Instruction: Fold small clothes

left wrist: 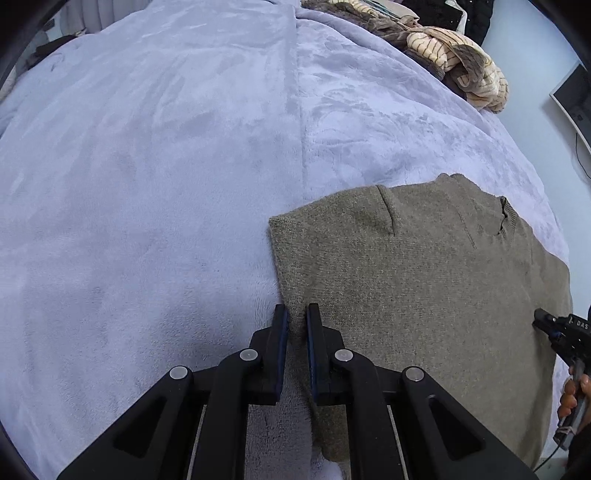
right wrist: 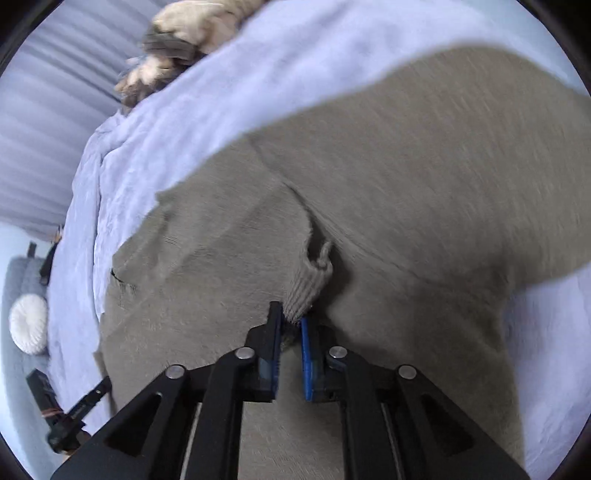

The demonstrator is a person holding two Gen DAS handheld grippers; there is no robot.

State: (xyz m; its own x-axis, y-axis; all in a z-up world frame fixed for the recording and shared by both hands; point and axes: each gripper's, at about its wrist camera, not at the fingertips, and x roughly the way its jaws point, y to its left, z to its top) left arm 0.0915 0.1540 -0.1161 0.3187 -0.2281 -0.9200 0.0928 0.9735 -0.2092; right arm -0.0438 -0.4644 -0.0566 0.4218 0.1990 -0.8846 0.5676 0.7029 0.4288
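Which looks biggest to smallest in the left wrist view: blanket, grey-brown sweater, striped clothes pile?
1. Blanket, fills most of the view.
2. Grey-brown sweater, lower right.
3. Striped clothes pile, smallest, though it lies farthest from the camera, so its true size is unsure.

The left hand-held gripper (left wrist: 297,317) is closed on the edge of a grey-brown knit garment (left wrist: 424,280). The garment is spread on a lavender blanket (left wrist: 147,166).

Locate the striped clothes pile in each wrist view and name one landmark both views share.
Left wrist: striped pile at top right, on the far edge of the blanket.
Right wrist: the same pile, blurred, at top left.
Shared landmark: the olive sweater lying on the blanket.
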